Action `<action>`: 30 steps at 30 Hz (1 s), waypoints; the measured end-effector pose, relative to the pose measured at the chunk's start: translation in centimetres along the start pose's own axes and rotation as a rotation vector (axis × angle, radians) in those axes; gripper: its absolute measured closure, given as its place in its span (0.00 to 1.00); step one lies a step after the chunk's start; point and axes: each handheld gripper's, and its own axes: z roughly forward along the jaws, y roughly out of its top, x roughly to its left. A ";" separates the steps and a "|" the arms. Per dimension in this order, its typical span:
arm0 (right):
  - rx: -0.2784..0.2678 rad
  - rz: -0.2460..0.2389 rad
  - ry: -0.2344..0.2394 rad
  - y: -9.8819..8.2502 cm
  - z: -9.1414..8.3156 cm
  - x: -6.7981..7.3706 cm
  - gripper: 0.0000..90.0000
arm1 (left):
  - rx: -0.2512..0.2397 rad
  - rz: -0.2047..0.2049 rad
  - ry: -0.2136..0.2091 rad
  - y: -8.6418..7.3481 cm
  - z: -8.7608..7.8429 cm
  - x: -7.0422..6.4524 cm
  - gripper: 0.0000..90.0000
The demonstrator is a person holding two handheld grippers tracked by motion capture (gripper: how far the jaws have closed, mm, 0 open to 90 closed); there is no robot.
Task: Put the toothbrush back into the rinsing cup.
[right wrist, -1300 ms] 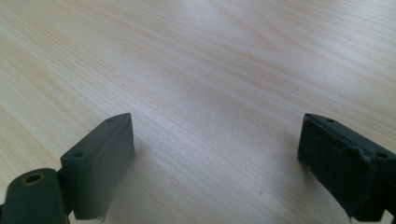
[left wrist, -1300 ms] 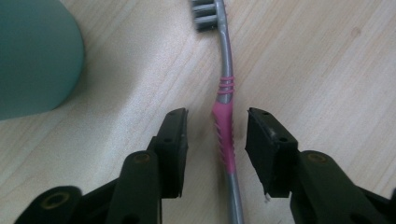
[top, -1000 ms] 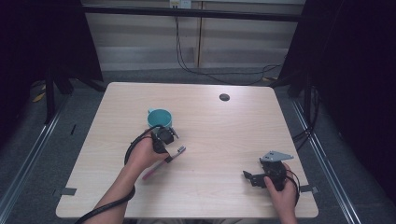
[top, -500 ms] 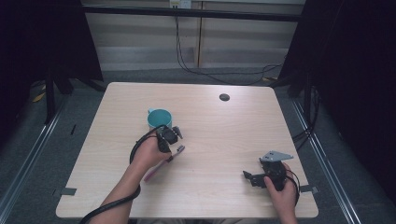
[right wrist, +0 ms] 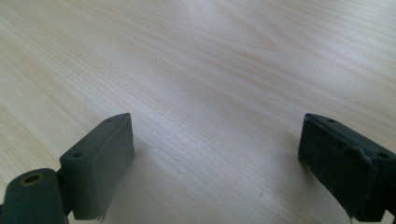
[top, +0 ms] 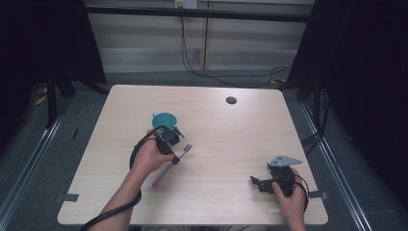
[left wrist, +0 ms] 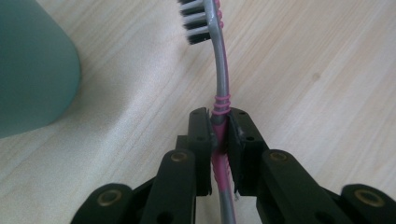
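Observation:
A pink and grey toothbrush (top: 171, 162) is clamped at its neck by my left gripper (top: 174, 155), just right of a teal cup (top: 165, 120) near the table's middle. In the left gripper view the jaws press on the toothbrush (left wrist: 221, 95) handle, its dark bristles pointing left at the top, with the teal cup (left wrist: 32, 70) close by at the left. The brush looks lifted a little off the wood. My right gripper (top: 257, 183) rests low at the table's front right, jaws wide apart over bare wood, as the right gripper (right wrist: 215, 163) view confirms.
The light wooden table (top: 216, 139) has a small round dark hole (top: 231, 100) near its far edge. Cables hang along the wall behind. Dark frames and floor rails flank both sides of the table.
My left gripper has moved a little up and left toward the cup with the toothbrush held in it. The right gripper has stayed where it was.

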 end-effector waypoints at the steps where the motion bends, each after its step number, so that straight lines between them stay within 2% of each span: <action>1: 0.000 0.000 0.000 0.0 0.0 0.0 0.11 | -0.013 -0.004 -0.007 0.0 -0.2 0.0 0.90; 7: -0.002 -0.003 0.000 0.0 0.0 0.0 0.11 | -0.076 -0.008 -0.016 -0.1 -1.4 -0.2 0.90; 19: -0.001 -0.002 0.000 0.0 0.0 0.0 0.11 | -0.144 0.004 -0.006 -0.2 -3.2 -0.3 0.90; 21: -0.001 -0.002 0.000 0.0 0.0 0.0 0.11 | -0.165 -0.004 -0.018 -0.2 -3.5 -0.3 0.90; 30: -0.002 -0.003 0.000 0.0 0.0 0.0 0.11 | -0.233 -0.010 -0.007 -0.3 -4.4 -0.3 0.90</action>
